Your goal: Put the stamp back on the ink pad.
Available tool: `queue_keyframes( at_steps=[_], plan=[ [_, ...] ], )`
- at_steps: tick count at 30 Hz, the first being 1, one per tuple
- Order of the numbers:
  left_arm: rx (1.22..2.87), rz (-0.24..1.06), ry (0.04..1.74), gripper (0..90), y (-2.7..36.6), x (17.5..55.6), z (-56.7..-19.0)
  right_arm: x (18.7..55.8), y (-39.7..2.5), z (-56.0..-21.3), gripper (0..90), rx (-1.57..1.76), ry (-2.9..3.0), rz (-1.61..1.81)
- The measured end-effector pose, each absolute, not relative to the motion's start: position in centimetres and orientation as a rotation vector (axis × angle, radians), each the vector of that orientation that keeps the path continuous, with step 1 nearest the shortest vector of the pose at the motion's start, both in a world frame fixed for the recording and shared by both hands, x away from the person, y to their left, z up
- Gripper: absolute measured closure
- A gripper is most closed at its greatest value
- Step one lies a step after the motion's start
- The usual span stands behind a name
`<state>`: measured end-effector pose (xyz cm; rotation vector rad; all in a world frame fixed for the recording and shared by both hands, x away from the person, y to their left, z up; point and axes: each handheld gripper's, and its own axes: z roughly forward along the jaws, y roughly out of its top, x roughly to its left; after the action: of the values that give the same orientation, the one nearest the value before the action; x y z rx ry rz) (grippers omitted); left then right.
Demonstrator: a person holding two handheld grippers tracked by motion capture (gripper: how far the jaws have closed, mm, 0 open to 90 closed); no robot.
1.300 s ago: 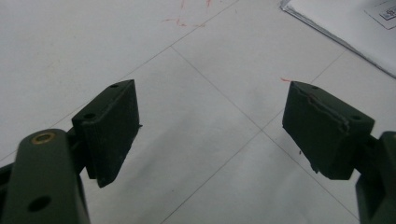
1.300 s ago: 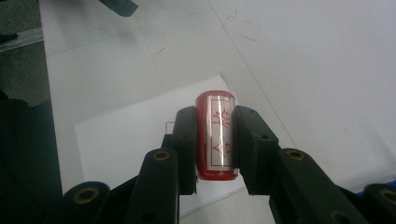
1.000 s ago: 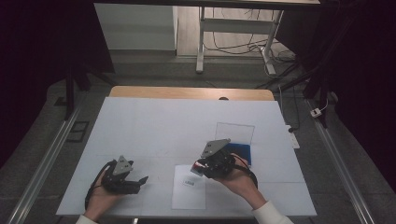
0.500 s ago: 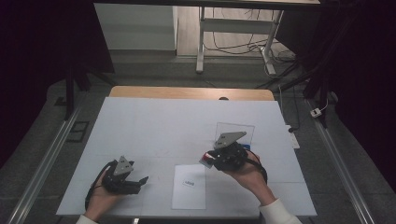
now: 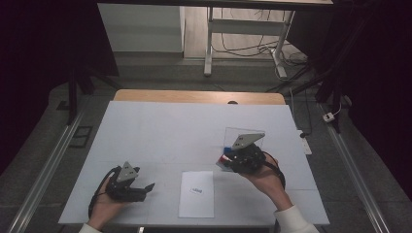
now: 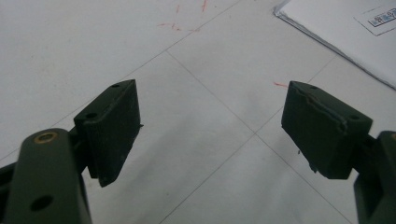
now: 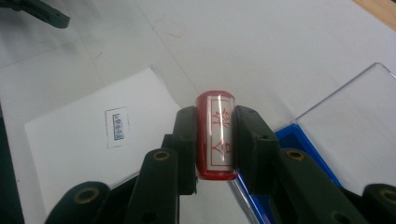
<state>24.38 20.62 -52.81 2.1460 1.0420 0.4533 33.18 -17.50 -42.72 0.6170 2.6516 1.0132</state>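
Two grippers are working over a white table (image 5: 160,126): the left gripper (image 5: 145,187) is resting wide open near the front edge, a paper sheet (image 5: 196,193) is lying between, and the right gripper (image 7: 215,140) is clamping a red stamp (image 7: 214,134) beside a blue ink pad (image 7: 299,149).

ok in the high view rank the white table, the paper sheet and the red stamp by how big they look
1. white table, largest by far.
2. paper sheet, much smaller.
3. red stamp, smallest, mostly hidden by the right tool that grips it, so its full size is unsure.
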Motion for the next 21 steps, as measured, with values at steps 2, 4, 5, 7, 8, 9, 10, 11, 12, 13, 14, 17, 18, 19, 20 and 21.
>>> queue_keyframes(
  at_steps=[2,4,5,7,8,9,10,11,12,13,14,17,18,19,20,21],
  plan=[
    [2.146,0.453,1.042,19.8,20.6,24.4,-52.8,33.3,-17.7,-42.7,69.5,0.626,2.646,1.014],
    [2.146,0.454,1.042,19.8,20.6,24.4,-52.8,33.4,-17.8,-42.7,69.5,0.632,2.642,1.011],
    [2.147,0.454,1.041,19.8,20.6,24.4,-52.8,33.4,-18.0,-42.7,69.5,0.632,2.64,1.006],
    [2.146,0.455,1.039,19.7,20.7,24.4,-52.8,33.5,-18.1,-42.7,69.5,0.64,2.634,0.998],
    [2.146,0.455,1.04,19.7,20.7,24.4,-52.8,33.6,-18.2,-42.7,69.5,0.643,2.63,0.997],
    [2.147,0.455,1.04,19.7,20.7,24.4,-52.8,33.6,-18.3,-42.7,69.5,0.649,2.627,0.985],
    [2.147,0.454,1.041,19.7,20.7,24.4,-52.8,33.6,-18.4,-42.7,69.5,0.656,2.625,0.978],
    [2.147,0.454,1.04,19.7,20.7,24.4,-52.8,33.7,-18.5,-42.7,69.5,0.656,2.619,0.974],
    [2.147,0.456,1.041,19.7,20.7,24.4,-52.8,33.8,-18.7,-42.7,69.5,0.67,2.618,0.969],
    [2.147,0.454,1.04,19.7,20.7,24.4,-52.8,33.9,-18.8,-42.8,69.5,0.674,2.611,0.969],
    [2.147,0.455,1.04,19.7,20.7,24.4,-52.8,34.0,-19.0,-42.8,69.5,0.681,2.609,0.956],
    [2.146,0.453,1.04,19.7,20.6,24.3,-52.8,34.3,-19.4,-42.9,69.5,0.705,2.601,0.948],
    [2.147,0.453,1.04,19.7,20.7,24.4,-52.8,34.5,-19.6,-43.0,69.5,0.709,2.597,0.944],
    [2.147,0.453,1.04,19.8,20.6,24.4,-52.8,34.6,-19.8,-43.1,69.5,0.719,2.596,0.935],
    [2.147,0.451,1.041,19.8,20.6,24.4,-52.8,34.7,-19.9,-43.1,69.5,0.727,2.593,0.925],
    [2.148,0.451,1.041,19.8,20.6,24.4,-52.8,34.8,-20.0,-43.2,69.5,0.74,2.592,0.919]
  ],
)
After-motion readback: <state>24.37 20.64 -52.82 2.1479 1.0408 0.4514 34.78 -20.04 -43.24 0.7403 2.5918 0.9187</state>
